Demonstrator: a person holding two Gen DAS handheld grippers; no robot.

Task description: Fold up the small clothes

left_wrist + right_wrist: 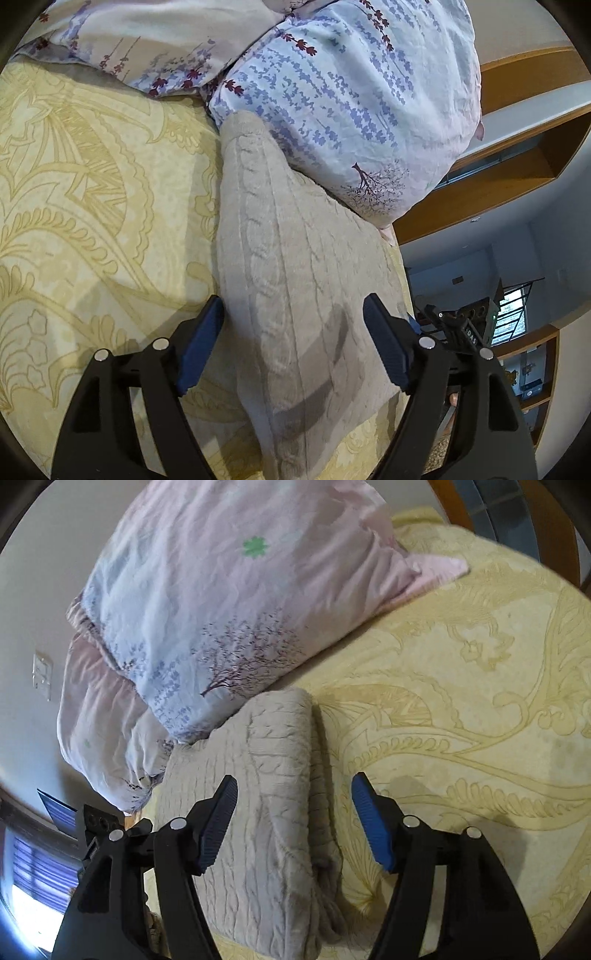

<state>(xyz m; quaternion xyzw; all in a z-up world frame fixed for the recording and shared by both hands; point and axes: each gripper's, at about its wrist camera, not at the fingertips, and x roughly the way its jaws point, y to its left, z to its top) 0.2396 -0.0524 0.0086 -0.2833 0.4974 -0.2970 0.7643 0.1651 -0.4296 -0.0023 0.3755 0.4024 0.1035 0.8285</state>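
A beige cable-knit garment [295,280] lies folded into a long thick bundle on the yellow patterned bedspread [92,221]. My left gripper [293,314] is open and empty, its blue-padded fingers spread above the bundle's near part. In the right wrist view the same garment [266,812] shows a folded edge on its right side. My right gripper [293,794] is open and empty, with one finger over the knit and the other over the bedspread [461,738].
A floral blue-and-pink pillow [351,110] presses against the far end of the garment and also shows in the right wrist view [221,609]. A second floral pillow [147,44] lies behind. The bed's edge and wooden shelving [498,177] are on the right.
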